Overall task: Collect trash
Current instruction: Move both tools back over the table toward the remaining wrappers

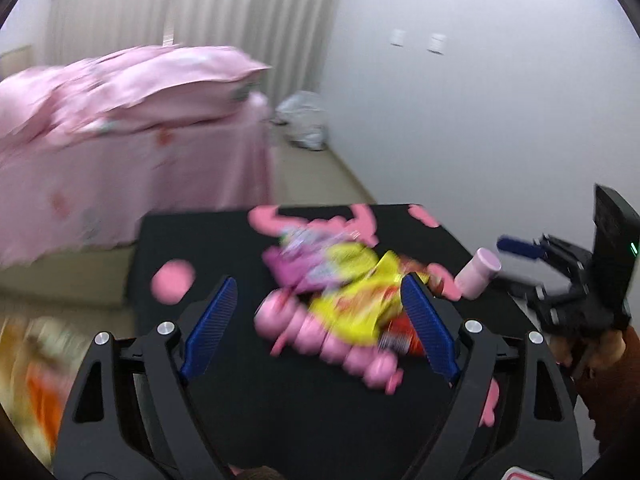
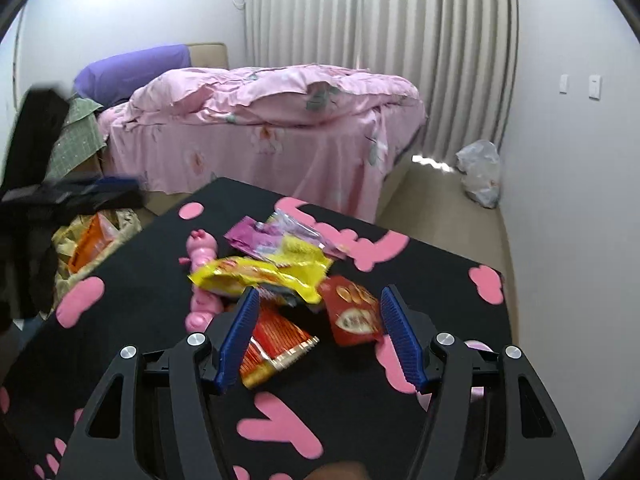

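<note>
Both the left gripper (image 1: pixel 318 326) and right gripper (image 2: pixel 318 334) hang spread apart, empty, framing the wrapper pile (image 2: pixel 276 268) mid-frame, apparently readying a pick

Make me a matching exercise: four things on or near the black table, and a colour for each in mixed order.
Things:
1. toy caterpillar
2. top wrapper
3. pillow on the bed
4. packet nearest the right gripper

Colours:
a. purple
b. red
c. pink
d. yellow

Pairs: 1-c, 2-d, 3-a, 4-b
</note>
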A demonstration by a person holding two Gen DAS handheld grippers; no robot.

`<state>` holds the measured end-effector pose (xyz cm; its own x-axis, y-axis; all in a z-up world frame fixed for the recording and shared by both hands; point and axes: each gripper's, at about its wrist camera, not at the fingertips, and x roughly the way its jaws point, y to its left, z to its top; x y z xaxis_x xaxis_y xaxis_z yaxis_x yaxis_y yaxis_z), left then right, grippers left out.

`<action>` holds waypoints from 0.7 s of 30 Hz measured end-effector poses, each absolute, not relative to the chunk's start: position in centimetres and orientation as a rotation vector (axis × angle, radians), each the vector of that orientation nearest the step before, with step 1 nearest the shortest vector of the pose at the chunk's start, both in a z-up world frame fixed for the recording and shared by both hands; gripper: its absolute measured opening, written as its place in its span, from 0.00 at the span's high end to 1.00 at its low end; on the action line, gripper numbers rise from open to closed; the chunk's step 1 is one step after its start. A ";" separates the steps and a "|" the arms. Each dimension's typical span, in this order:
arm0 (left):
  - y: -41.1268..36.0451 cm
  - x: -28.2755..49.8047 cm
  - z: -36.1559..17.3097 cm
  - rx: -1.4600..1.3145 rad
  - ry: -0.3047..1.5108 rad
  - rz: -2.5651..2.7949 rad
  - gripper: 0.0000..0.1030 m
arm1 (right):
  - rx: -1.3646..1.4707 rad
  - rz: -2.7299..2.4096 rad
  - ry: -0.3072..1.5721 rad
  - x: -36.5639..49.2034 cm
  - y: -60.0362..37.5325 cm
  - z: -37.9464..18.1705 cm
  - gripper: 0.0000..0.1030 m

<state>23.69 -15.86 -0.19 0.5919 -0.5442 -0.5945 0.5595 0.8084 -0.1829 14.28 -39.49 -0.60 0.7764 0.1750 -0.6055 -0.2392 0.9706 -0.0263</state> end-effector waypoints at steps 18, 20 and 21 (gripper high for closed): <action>-26.8 37.0 -8.6 0.340 1.170 -0.832 0.44 | -0.124 0.119 0.729 13.9 -41.5 -4.8 0.42; -25.8 36.0 -8.6 0.331 1.178 -0.823 0.52 | -0.081 0.115 0.730 15.3 -41.8 -5.0 0.42; -25.3 35.4 -8.7 0.324 1.185 -0.815 0.62 | -0.060 0.113 0.726 16.1 -41.9 -5.0 0.42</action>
